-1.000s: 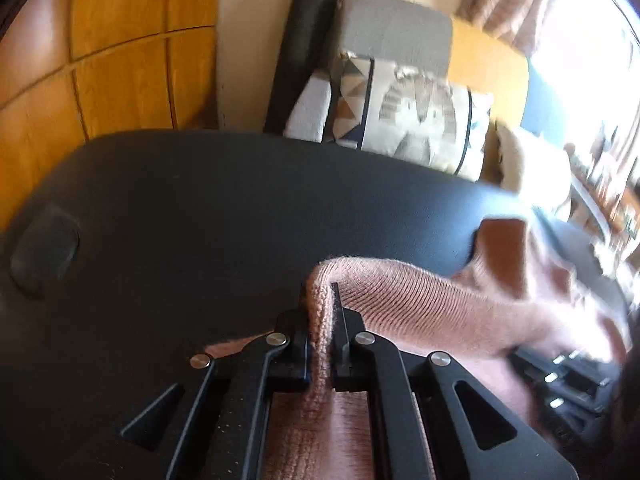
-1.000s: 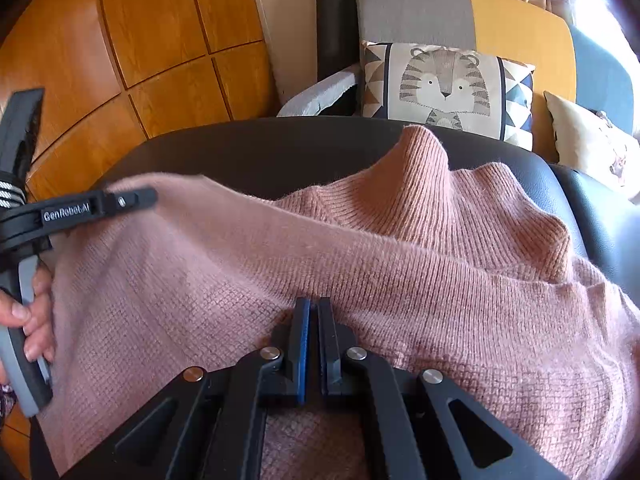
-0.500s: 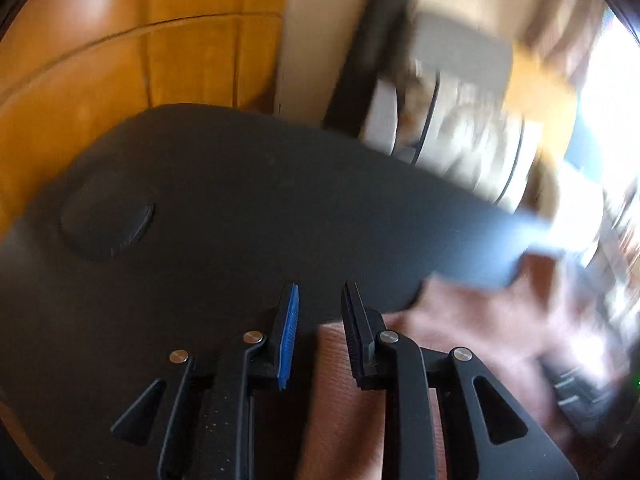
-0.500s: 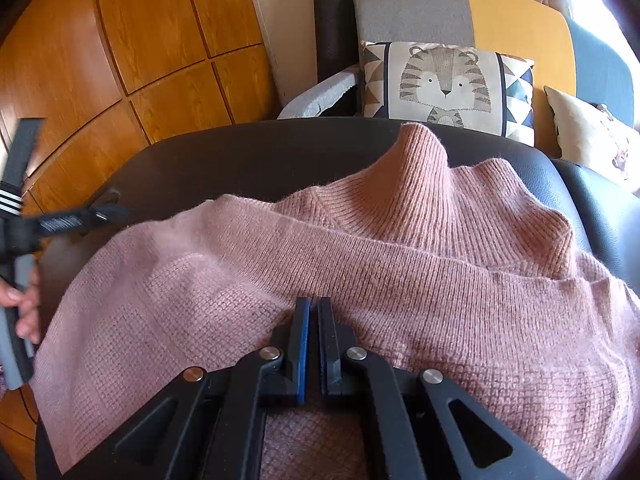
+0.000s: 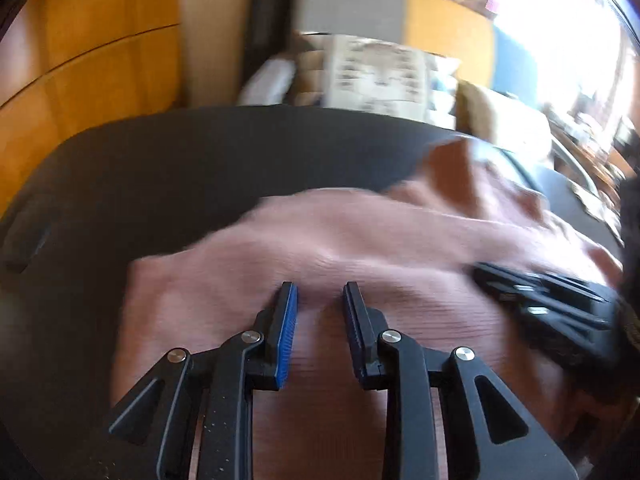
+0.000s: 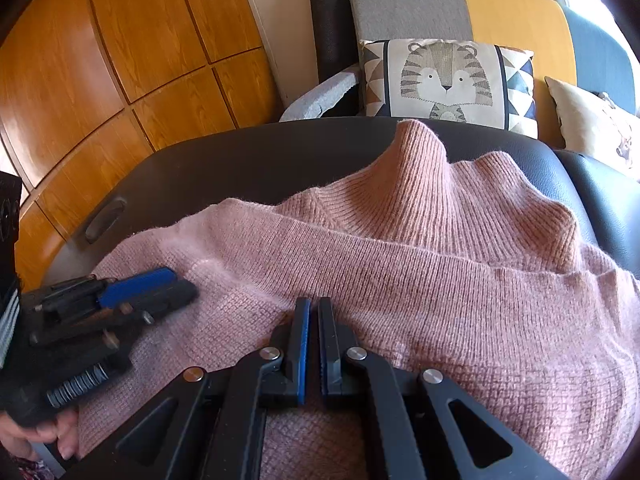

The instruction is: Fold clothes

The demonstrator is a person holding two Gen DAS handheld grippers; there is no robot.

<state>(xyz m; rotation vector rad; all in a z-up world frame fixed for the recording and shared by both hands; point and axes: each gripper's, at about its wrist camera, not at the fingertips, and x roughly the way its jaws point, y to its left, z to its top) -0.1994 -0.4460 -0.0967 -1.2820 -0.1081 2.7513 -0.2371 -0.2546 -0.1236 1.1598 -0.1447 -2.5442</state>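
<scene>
- The pink knit sweater (image 6: 400, 264) lies spread over the black padded counter (image 6: 248, 160), filling the lower half of the right wrist view from about 8 o'clock round to 4 o'clock. Its ribbed collar pokes up toward 12 o'clock, and a fold edge runs across the middle, so one layer already lies over another.
- The right claw (image 6: 314, 344) sits at 6 o'clock, its jaws closed together on a pinch of the knit. In my judgement it pins that part so the fold does not slide.
- The left claw (image 5: 318, 328) is parted a little, with a clear gap between its pads. Sweater lies under and ahead of them, but nothing is clamped. From the right wrist view the same claw shows at 8 o'clock, resting on the sweater's left edge, with the person's fingertips (image 6: 64, 440) behind it at 7 o'clock.
- That view is blurred, so fine contact with the cloth cannot be told.
- Beyond the counter, at 12 o'clock, a tiger cushion (image 6: 444, 80) leans on a grey and yellow sofa (image 6: 460, 4); wooden panels (image 6: 120, 60) fill 10 o'clock.
</scene>
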